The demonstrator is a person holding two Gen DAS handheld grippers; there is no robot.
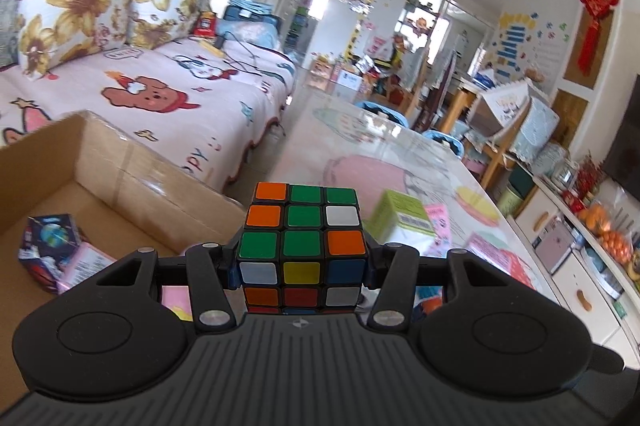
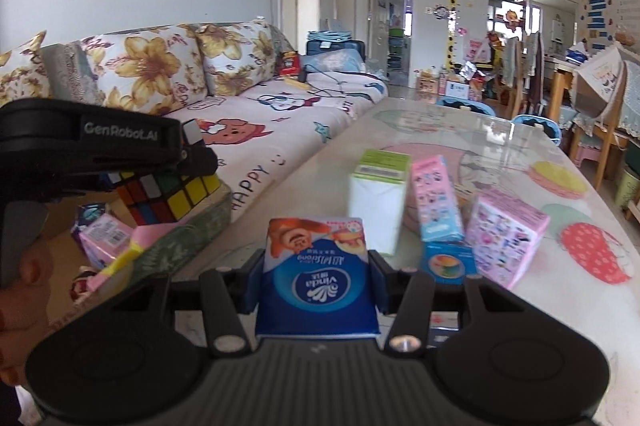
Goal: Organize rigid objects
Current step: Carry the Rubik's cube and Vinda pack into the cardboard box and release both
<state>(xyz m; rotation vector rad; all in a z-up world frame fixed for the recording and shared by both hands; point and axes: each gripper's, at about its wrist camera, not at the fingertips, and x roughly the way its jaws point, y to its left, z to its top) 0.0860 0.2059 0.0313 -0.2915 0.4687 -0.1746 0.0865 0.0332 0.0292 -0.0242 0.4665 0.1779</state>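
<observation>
My left gripper (image 1: 302, 268) is shut on a colour puzzle cube (image 1: 302, 246), held in the air beside the right wall of an open cardboard box (image 1: 132, 162). The box holds a dark space-print cube (image 1: 50, 246) and a pink packet (image 1: 86, 266). In the right wrist view that gripper (image 2: 188, 162) and its puzzle cube (image 2: 168, 194) hang at the left over the box. My right gripper (image 2: 316, 274) is shut on a blue tissue pack (image 2: 316, 282), above the table's near edge.
On the glossy table (image 2: 500, 154) stand a green-topped white box (image 2: 378, 198), a pink carton (image 2: 434, 198), a small blue box (image 2: 448, 262) and a pink printed box (image 2: 506, 238). A sofa (image 2: 248, 130) runs along the left; cabinets (image 1: 572, 266) line the right.
</observation>
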